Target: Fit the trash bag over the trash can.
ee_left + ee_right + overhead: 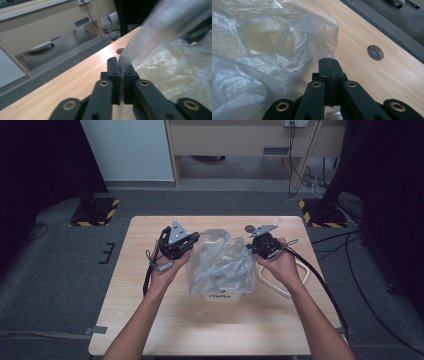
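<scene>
Clear plastic bag (220, 262) at the middle of the wooden table (150, 320), draped crumpled over a white bin (222, 296) with dark lettering on the side facing the person. Bag mouth loose and puffed up above the bin's rim.

Left gripper (192, 240) at the bag's left upper edge, held in the left hand (165, 270), grey three-cornered plate (176, 234) on top. In the left gripper view, left gripper (122, 68) with jaws drawn together on a fold of the bag (170, 50); film stretched taut up and to the right from the jaw tips, so clamped on the bag.

Right gripper (252, 247) at the bag's right upper edge, in the right hand (281, 265), cable (320, 280) trailing back along the forearm. In the right gripper view, right gripper (329, 65) with jaws fully together, a thin strip of film showing below between them; tips right against the rim of the bag (262, 50). Pinched on the bag's edge too, as far as visible.

White loop-shaped handle (290, 285) lying flat on the table just right of the bag, partly under the right hand. Round grey grommet (375, 52) set in the tabletop beyond the bag's right side, also seen as a dark disc (249, 228) behind the right gripper.

Beyond the bag and table, grey carpet (50, 270) and a light wooden desk (240, 140).
</scene>
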`<state>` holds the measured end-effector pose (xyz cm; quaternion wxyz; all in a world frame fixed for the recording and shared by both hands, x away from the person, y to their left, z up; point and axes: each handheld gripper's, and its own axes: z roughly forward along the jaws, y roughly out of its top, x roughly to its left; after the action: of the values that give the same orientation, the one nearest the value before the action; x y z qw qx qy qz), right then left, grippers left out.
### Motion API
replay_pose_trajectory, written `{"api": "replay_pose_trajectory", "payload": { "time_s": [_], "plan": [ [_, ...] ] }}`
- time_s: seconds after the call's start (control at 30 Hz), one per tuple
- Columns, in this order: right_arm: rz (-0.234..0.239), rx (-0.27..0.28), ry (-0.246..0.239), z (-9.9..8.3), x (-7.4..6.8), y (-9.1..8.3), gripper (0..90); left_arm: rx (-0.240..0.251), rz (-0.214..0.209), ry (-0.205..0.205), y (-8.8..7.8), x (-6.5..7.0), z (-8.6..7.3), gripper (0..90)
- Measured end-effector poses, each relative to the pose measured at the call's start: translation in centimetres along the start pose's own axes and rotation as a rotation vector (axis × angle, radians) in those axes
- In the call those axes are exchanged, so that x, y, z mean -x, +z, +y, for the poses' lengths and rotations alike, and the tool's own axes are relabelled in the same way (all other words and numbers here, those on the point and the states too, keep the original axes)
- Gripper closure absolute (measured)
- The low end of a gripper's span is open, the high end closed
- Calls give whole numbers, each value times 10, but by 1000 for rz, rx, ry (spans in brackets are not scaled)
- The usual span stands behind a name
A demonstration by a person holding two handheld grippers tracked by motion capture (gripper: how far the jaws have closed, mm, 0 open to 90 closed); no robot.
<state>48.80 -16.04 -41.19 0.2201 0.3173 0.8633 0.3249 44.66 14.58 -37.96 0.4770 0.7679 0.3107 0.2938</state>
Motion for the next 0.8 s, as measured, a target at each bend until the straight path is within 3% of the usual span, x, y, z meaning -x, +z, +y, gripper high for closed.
{"api": "replay_pose_trajectory", "payload": {
  "time_s": [0.1, 0.23, 0.27, 0.47, 0.6, 0.8],
  "plan": [
    [-11, -9, -5, -1, 2, -1, 900, -10, 27, -45, 2, -5, -5, 900],
    [-14, -16, -3, -2, 5, -3, 900, -11, 67, -57, 7, -14, -14, 900],
    [-17, -15, -4, -3, 5, -2, 900, -14, 69, -75, 9, -15, -17, 900],
    [-15, -50, 10, -10, 9, 3, 900, -24, 79, -85, 20, -20, -31, 900],
    [-12, -71, 13, -18, 10, 7, 900, -37, 68, -129, 29, -22, -43, 900],
    [-8, -94, 21, -27, 10, 11, 900, -68, 62, -141, 39, -22, -56, 900]
  ]
}}
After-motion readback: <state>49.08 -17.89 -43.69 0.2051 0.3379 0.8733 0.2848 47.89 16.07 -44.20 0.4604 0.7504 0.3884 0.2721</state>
